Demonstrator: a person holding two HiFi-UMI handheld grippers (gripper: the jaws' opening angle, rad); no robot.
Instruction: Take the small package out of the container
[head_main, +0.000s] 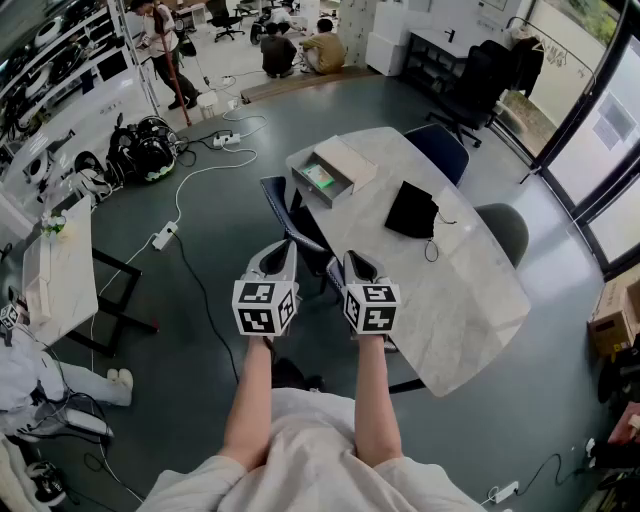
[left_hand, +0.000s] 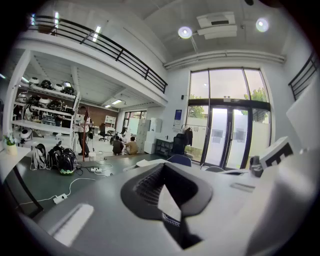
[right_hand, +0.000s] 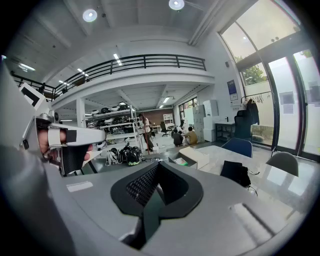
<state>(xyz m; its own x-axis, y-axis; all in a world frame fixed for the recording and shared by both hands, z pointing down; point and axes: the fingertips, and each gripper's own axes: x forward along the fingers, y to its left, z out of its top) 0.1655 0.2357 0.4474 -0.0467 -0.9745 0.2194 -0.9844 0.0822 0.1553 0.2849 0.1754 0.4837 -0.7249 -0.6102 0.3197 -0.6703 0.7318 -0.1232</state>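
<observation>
On the far left end of the marble table (head_main: 470, 290) stands an open grey container (head_main: 312, 190). A small green package (head_main: 320, 178) lies inside it, also visible in the right gripper view as the package (right_hand: 181, 161). A beige box (head_main: 347, 160) rests against the container's far side. My left gripper (head_main: 275, 260) and right gripper (head_main: 360, 268) hang side by side in the air, short of the table and over a chair. Both are well away from the container. The left gripper (left_hand: 167, 187) and the right gripper (right_hand: 157, 192) each have their jaws together with nothing between them.
A black bag (head_main: 412, 210) with a cord lies mid-table. A dark blue chair (head_main: 295, 235) sits under my grippers, another blue chair (head_main: 438, 148) and a grey chair (head_main: 505, 230) beyond the table. Cables and a power strip (head_main: 163, 236) cross the floor at left. A second table (head_main: 60, 270) stands at left.
</observation>
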